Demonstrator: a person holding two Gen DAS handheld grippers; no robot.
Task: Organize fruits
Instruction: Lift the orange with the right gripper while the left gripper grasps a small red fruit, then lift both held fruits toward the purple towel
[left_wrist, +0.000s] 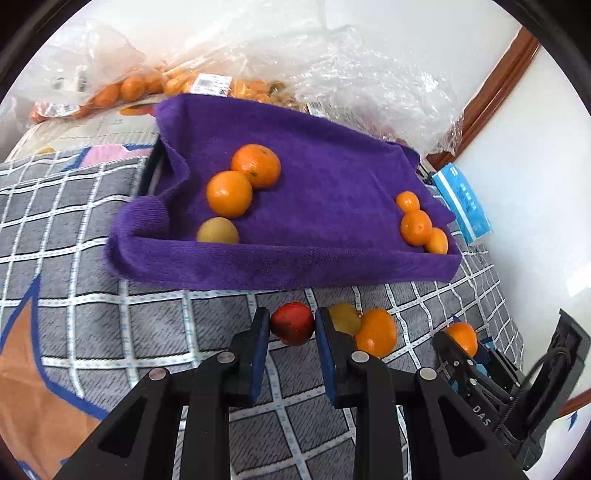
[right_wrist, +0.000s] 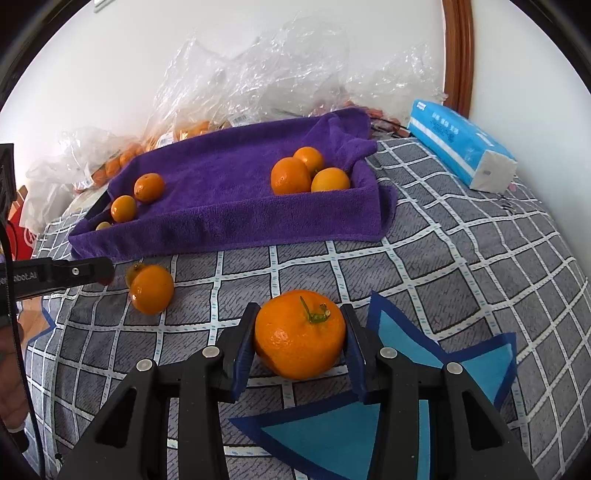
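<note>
1. Nearest the left wrist camera, the left gripper (left_wrist: 291, 326) is seen with its blue pads (left_wrist: 262, 343) pressed on either side of a small red fruit (left_wrist: 292, 324), which rests on the checked grey bedcover (left_wrist: 147, 325).
2. Just behind that gripper's 3 o'clock finger, a yellowish fruit (left_wrist: 344, 318) and an orange (left_wrist: 376, 332) are found touching each other.
3. At the near edge of the right wrist view, a stemmed mandarin (right_wrist: 300, 334) is clamped between the right gripper's (right_wrist: 300, 338) fingers while resting on the bedcover.
4. At 12 o'clock from both grippers, a tray draped in a purple towel (left_wrist: 314, 177) is laid.
5. Two oranges (left_wrist: 242, 179) and a dull yellow fruit (left_wrist: 218, 230) are grouped at its 9 o'clock side; three small oranges (left_wrist: 419, 223) are gathered at its 3 o'clock corner.
6. Clear plastic bags (left_wrist: 332, 74) of fruit are piled beyond the tray, and a blue tissue pack (right_wrist: 458, 147) lies at 2 o'clock.
</note>
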